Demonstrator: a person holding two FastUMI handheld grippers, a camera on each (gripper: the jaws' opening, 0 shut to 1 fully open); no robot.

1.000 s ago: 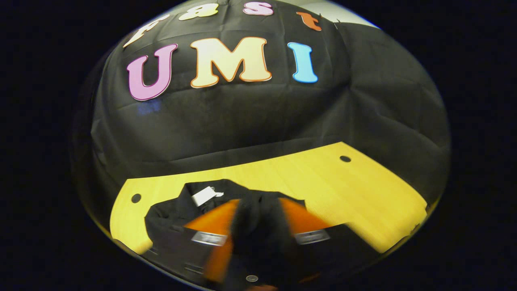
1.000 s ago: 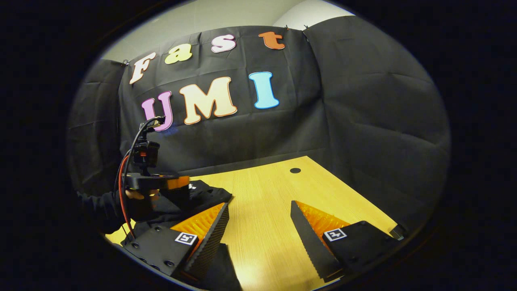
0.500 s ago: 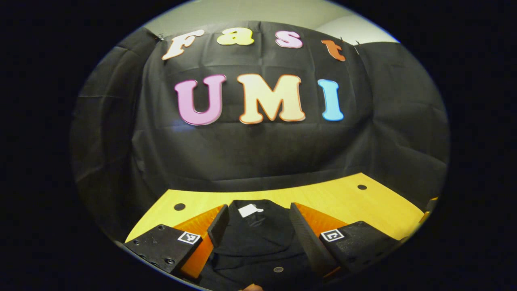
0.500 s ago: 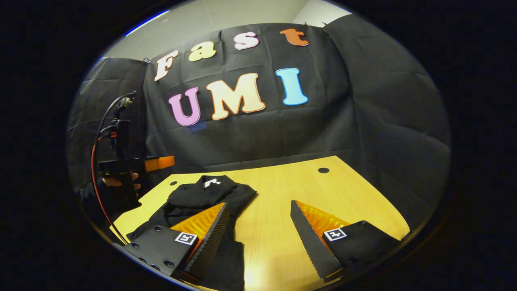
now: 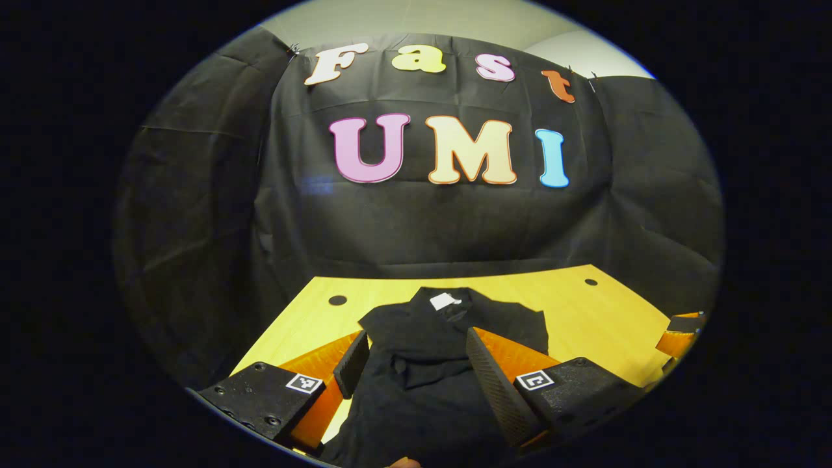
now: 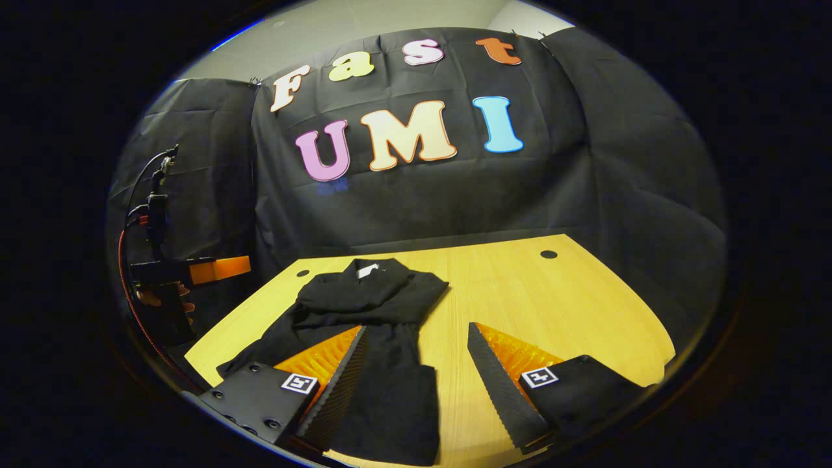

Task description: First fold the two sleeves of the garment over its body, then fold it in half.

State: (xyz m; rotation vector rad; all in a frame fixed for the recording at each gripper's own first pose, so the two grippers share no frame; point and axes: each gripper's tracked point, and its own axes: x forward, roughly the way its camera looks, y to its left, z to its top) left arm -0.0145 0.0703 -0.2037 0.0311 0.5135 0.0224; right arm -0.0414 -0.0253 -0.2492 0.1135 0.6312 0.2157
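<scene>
A black garment with a white neck label lies on the yellow wooden table, collar at the far end. My left gripper hovers open above its body, with nothing between its fingers. In the right gripper view the garment lies left of centre, with cloth folded across its upper part and the hem near me. My right gripper is open over the garment's right edge and bare table. The left gripper, held by a hand, is raised off the table's left side.
The table has round cable holes near its far corners. Black cloth walls close in the back and sides. Part of the right gripper shows at the right edge of the left gripper view.
My left gripper was shut on black cloth a second ago; it has let go, opened and drawn back. The right gripper has also drawn back, and more of the garment shows.
</scene>
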